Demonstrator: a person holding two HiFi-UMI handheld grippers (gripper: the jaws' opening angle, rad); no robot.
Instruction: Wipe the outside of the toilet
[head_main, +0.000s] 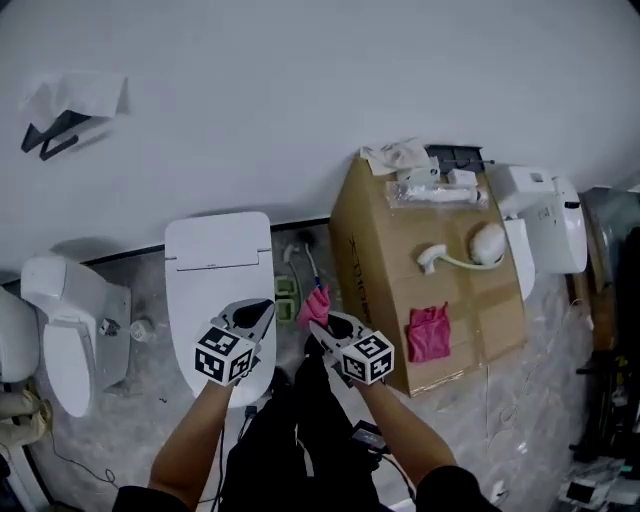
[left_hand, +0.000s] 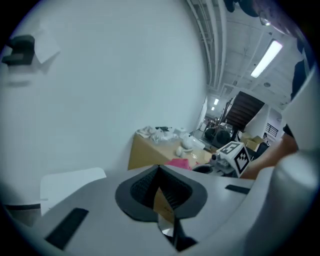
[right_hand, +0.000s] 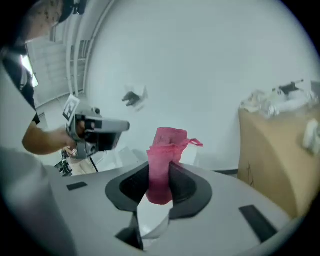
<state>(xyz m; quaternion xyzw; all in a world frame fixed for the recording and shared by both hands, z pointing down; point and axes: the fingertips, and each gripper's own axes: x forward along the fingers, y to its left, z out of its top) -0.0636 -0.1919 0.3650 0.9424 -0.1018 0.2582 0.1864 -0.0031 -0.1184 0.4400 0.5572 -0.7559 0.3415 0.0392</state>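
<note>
Right tool (right_hand: 159, 187) pinches pink cloth (right_hand: 166, 145), long axis upright; left tool (left_hand: 160, 192) closed, empty.

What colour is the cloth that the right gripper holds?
Pink: the cloth is bright pink all over. It shows best in the right gripper view.

Grips a pink cloth (right_hand: 163, 156) between the jaws, bunched end sticking up. Faces a white wall (right_hand: 200, 65). Sees the left gripper (right_hand: 120, 127), held in a hand (right_hand: 47, 140), at left, and a box (right_hand: 280, 155) with clutter on top at right.
</note>
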